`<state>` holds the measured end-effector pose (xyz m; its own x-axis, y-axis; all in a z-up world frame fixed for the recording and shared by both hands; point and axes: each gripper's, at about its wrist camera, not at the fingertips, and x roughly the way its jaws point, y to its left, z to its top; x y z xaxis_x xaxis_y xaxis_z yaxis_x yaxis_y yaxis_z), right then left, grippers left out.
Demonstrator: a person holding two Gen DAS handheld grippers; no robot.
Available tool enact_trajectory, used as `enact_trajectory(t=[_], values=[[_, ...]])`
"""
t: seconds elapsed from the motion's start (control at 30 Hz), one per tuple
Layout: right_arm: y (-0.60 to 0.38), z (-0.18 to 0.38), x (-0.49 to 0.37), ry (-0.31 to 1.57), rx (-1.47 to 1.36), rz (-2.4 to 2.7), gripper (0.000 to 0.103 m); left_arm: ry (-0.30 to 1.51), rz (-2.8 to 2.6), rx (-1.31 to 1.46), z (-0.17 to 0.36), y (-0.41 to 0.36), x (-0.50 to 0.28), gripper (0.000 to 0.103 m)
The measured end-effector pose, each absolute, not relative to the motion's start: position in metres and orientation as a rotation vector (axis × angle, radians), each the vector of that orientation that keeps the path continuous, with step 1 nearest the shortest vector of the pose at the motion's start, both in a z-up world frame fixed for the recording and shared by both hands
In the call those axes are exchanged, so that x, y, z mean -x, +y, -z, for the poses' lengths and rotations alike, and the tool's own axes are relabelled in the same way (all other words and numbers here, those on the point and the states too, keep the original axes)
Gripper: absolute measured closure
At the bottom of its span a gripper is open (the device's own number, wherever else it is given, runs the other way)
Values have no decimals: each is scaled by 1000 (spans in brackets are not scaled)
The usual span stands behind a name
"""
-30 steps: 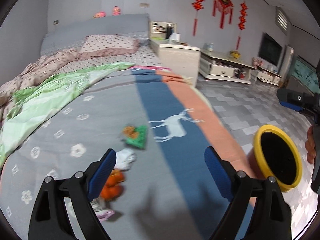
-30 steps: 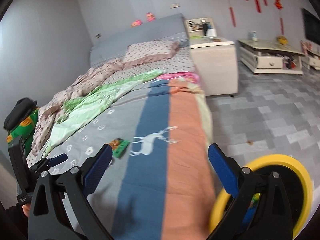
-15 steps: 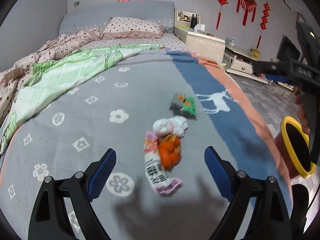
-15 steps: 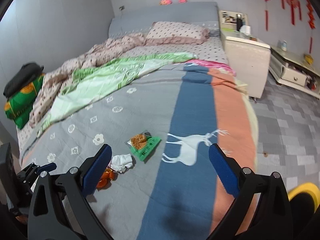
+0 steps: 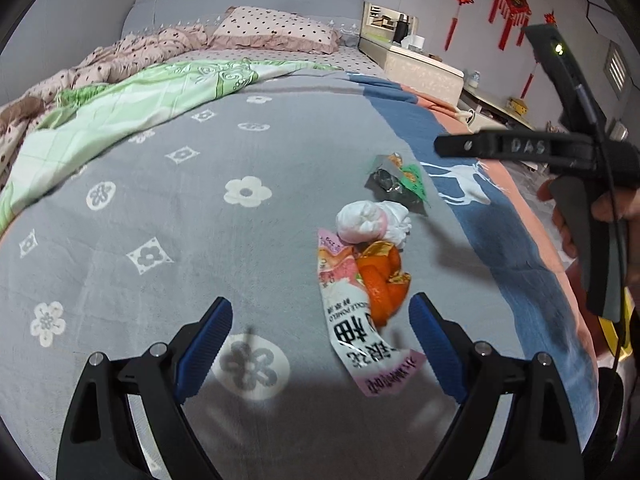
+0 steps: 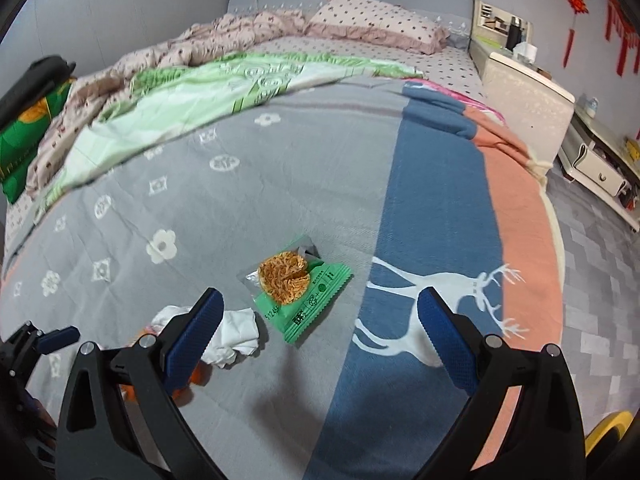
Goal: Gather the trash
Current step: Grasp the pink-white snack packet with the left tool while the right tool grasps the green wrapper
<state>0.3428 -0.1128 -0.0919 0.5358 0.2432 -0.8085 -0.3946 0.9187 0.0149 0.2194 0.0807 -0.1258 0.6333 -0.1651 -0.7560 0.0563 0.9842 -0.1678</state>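
So the trash is all bunched in one little cluster on the grey flowered blanket of the bed, close to the blue stripe with the white deer. Makes sense that both grippers come at it from the foot-side edge, since that's the nearest reach.

The left gripper hangs low over the pink snack wrapper and the orange peel lying on top of it. Its jaws are spread wide with nothing between the pads, and the wrapper sits right in the gap, so I'd guess that's the first pick. Peel sitting on the wrapper could be annoying: grab the wrapper and the peel may roll off.

Just past those there's a crumpled white tissue touching the peel, and beyond that the green packet with a round of dried noodles showing through it, lying flat and a bit apart from the tissue.

The right gripper is aimed at that green packet, jaws also wide and empty. Looks like the two hands are splitting the pile, one end each, so they don't bump.

A sliver of yellow bin rim peeks in at the lower right of the right view, down off the bed's edge by the floor. Handy spot, short trip once something's picked. Nothing is collected yet as far as I can see.
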Motion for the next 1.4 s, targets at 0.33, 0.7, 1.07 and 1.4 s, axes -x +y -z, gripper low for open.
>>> enact_trajectory(t=[0.33, 0.7, 1.07, 1.4], values=[[-81, 130, -363, 967, 296, -367, 10, 903, 135, 153, 143, 85, -233, 26], [-66, 149, -373, 1031, 256, -397, 64, 922, 145, 218, 150, 99, -237, 72], [-69, 146, -370, 1034, 225, -375, 100, 925, 96, 209, 150, 108, -233, 86], [-79, 125, -351, 1022, 160, -400, 100, 921, 34, 224, 145, 127, -223, 86]])
